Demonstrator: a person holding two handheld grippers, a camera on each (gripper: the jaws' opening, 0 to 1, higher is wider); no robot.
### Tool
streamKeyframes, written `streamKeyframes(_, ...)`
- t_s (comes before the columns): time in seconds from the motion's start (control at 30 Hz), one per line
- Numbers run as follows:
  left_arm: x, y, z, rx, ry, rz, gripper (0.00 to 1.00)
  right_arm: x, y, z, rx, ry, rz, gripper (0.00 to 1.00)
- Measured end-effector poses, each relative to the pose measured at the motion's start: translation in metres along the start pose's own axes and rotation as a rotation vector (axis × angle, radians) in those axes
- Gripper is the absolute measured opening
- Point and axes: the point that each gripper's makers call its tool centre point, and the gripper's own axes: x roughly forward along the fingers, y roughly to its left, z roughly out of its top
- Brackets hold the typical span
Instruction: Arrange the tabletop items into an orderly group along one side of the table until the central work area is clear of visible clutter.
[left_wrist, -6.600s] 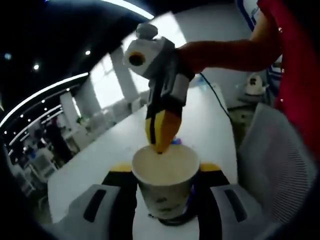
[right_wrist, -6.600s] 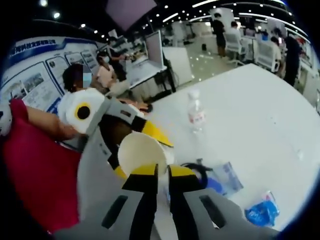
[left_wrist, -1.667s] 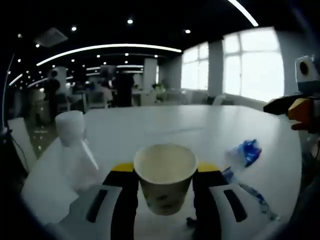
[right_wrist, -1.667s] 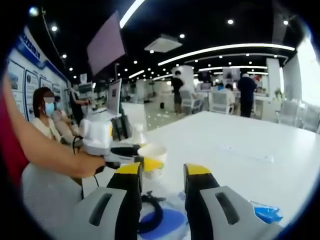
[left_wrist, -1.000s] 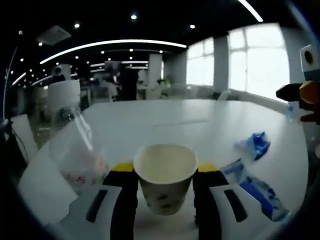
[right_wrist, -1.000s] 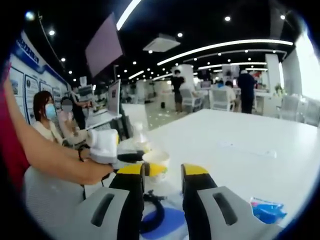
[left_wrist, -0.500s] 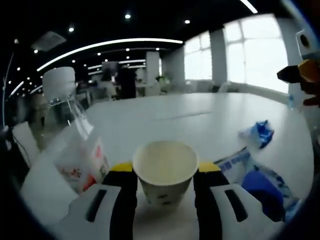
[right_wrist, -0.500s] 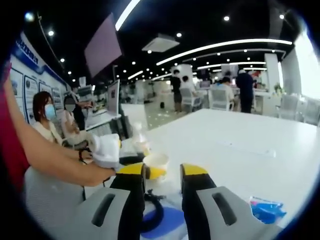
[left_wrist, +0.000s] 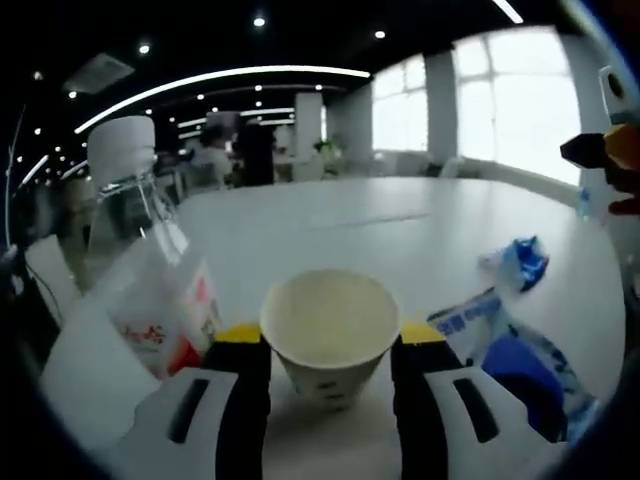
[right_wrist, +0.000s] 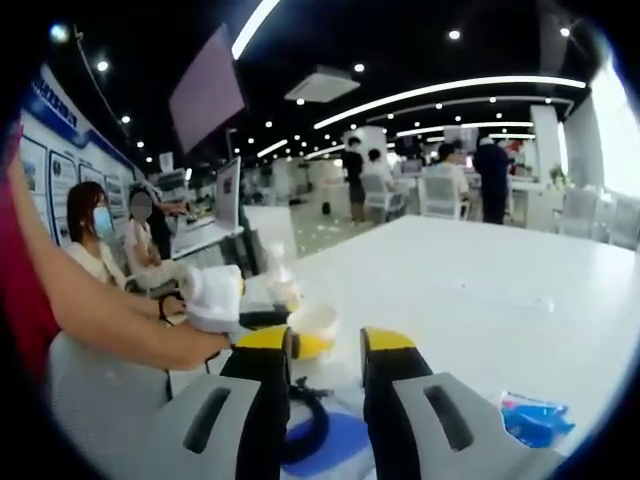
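Observation:
A white paper cup (left_wrist: 330, 338) sits upright between my left gripper's yellow-tipped jaws, and the left gripper (left_wrist: 330, 345) is shut on it. A clear plastic bottle (left_wrist: 145, 275) with a white cap and a red label stands close on the cup's left. My right gripper (right_wrist: 325, 345) is open with nothing between its jaws, low over the white table (right_wrist: 470, 270). In the right gripper view the left gripper (right_wrist: 225, 300) comes in from the left with the paper cup (right_wrist: 312, 320), held by a person's hand.
A crumpled blue packet (left_wrist: 522, 262) and a blue-and-white pack (left_wrist: 510, 355) lie right of the cup. The right gripper (left_wrist: 610, 150) shows at the far right edge. A black cable (right_wrist: 305, 420), a blue pad (right_wrist: 340, 440) and the blue packet (right_wrist: 530, 415) lie below my right jaws. Seated people and desks lie beyond.
The left gripper view has drawn nearer to the bottle, which now looms larger on the left. The cup stays gripped. The right gripper view has hardly shifted.

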Motion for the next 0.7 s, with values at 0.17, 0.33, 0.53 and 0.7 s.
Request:
streamKeyframes(0.17, 0.0, -0.001, -0.001, -0.001, 0.005, -0.001, 0.47, -0.002, -0.001, -0.001, 0.004, 0.0, -0.004, 0.27)
streamKeyframes(0.33, -0.002, -0.003, -0.001, 0.006, 0.015, -0.005, 0.48, -0.001, 0.0, 0.0, 0.003, -0.003, 0.0, 0.27)
streamKeyframes(0.53, -0.006, -0.001, -0.003, 0.006, 0.031, -0.001, 0.48, -0.001, 0.001, 0.0, 0.0, -0.005, 0.003, 0.26)
streamKeyframes(0.7, -0.011, 0.0, -0.005, 0.011, 0.046, 0.0, 0.47, -0.002, 0.0, 0.001, -0.004, -0.007, 0.001, 0.26)
